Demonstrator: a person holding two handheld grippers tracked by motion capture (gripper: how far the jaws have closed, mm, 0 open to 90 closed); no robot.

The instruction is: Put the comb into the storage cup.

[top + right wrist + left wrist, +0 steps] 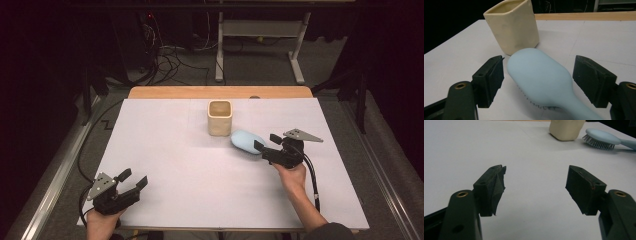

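Observation:
A light blue hairbrush (245, 140) lies bristles down on the white sheet, just right of a cream square cup (220, 117). My right gripper (266, 142) is open and straddles the brush's handle end; in the right gripper view the brush (539, 72) sits between the jaws with a gap on each side, and the cup (512, 27) stands upright behind it. My left gripper (134, 178) rests open near the front left corner with nothing between its jaws. The left gripper view has that gripper (535, 168) over bare sheet, with the cup (566, 130) and brush (601, 138) far off.
The white sheet (190, 170) covers most of the wooden table (220, 92), whose bare strip runs along the back edge. Behind the table are floor cables (170, 60) and a white desk frame (260, 45). A metal rail (60, 165) runs along the left side.

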